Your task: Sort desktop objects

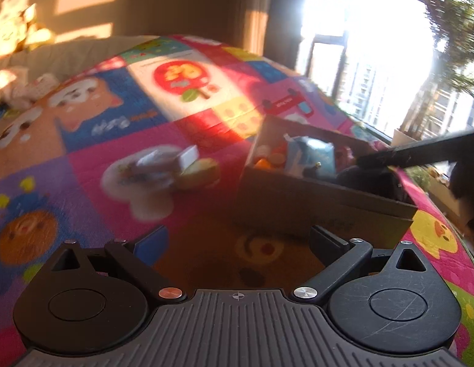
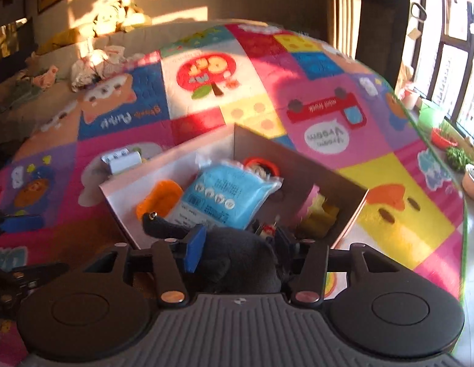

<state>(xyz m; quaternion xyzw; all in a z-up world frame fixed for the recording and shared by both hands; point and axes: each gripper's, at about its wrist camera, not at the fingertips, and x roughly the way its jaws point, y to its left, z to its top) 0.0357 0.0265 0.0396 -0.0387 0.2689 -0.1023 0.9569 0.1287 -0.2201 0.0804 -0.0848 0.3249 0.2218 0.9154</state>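
Note:
A cardboard box [image 2: 301,165] stands on the play mat. In it lie a blue packet [image 2: 224,192], an orange piece [image 2: 160,198], a yellow item [image 2: 322,217] and a red-rimmed round thing [image 2: 261,165]. My right gripper [image 2: 238,241] hangs over the box's near edge, shut on a dark grey plush toy [image 2: 243,260] whose head pokes out to the left. In the left wrist view the same box [image 1: 313,211] is on the right, with the plush toy [image 1: 368,180] at its right end. My left gripper [image 1: 238,238] is open and empty above the mat.
A small white box [image 1: 172,159] and a yellow-green item [image 1: 200,172] lie on the mat [image 1: 206,116] left of the cardboard box. A sofa [image 2: 68,52] with soft toys and crumpled cloth lies beyond. Potted plants [image 2: 457,156] line the window on the right.

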